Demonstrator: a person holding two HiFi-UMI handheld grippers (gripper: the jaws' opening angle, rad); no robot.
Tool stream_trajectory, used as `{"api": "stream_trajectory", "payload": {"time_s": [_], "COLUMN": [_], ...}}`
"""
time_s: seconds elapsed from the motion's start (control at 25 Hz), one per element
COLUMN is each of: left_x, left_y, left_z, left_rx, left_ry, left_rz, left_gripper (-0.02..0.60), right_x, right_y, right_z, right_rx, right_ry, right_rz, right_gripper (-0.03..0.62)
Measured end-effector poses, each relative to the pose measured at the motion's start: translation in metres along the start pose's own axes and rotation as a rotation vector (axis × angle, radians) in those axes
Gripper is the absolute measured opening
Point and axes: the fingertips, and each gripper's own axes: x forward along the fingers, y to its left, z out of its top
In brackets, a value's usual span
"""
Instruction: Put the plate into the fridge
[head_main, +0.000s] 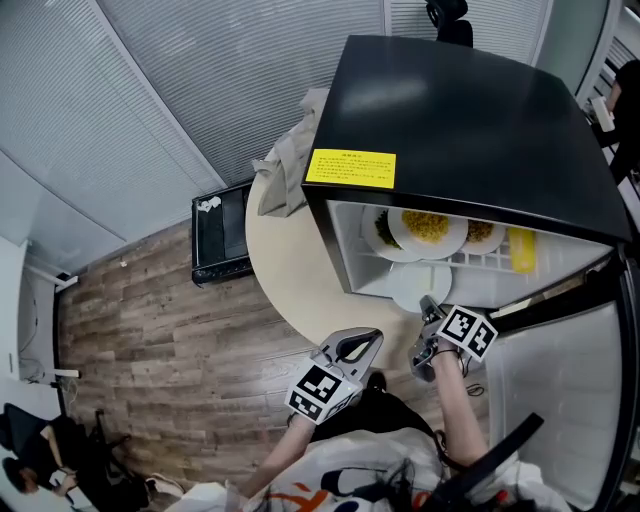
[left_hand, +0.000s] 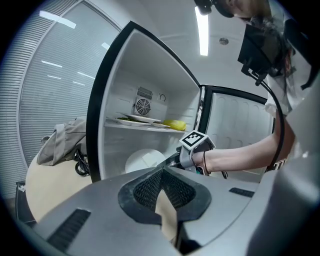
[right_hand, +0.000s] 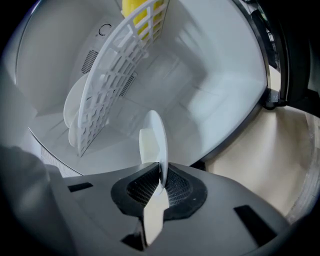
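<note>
Plate (right_hand: 152, 145) edge clamped inside roomy lower fridge compartment (right_hand: 210, 95).

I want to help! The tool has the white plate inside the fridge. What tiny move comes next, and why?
Probably lower the plate onto the fridge floor. The right tool is shut on its rim, already under the shelf, and I cannot tell whether it rests on anything yet.

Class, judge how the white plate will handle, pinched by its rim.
Probably stiff: the plate juts out flat though the right gripper pinches only its rim. Its glossy face may slip. Held at one edge, it could pivot in the grip.
</note>
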Motion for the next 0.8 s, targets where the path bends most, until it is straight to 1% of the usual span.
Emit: {"api": "stream_trajectory", "payload": {"time_s": [0.12, 0.36, 0.6, 0.8], "left_x": [0.000, -0.001, -0.006, -0.010], "left_y": [0.000, 0.002, 0.008, 0.011], "left_z": [0.000, -0.004, -0.006, -0.008], "left_rx": [-0.001, -0.001, -0.006, -0.009], "left_ry": [0.002, 0.015, 0.014, 0.016], "left_rz": [-0.001, 0.007, 0.031, 0.045], "left_gripper": [0.011, 0.011, 0.012, 0.012], "right_x": [0.010, 0.031, 0.044, 0.051], "right_y": [0.006, 0.017, 0.029, 0.028], "right_z": [0.004, 0.013, 0.026, 0.031], "right_rx": [-0.027, -0.130, -0.266, -0.328], "right_ry": [-0.009, -0.029, -0.045, -0.049], "right_rz": [0.004, -0.016, -0.036, -0.052], "right_gripper": [0.028, 0.038, 0.046, 0.065]}}
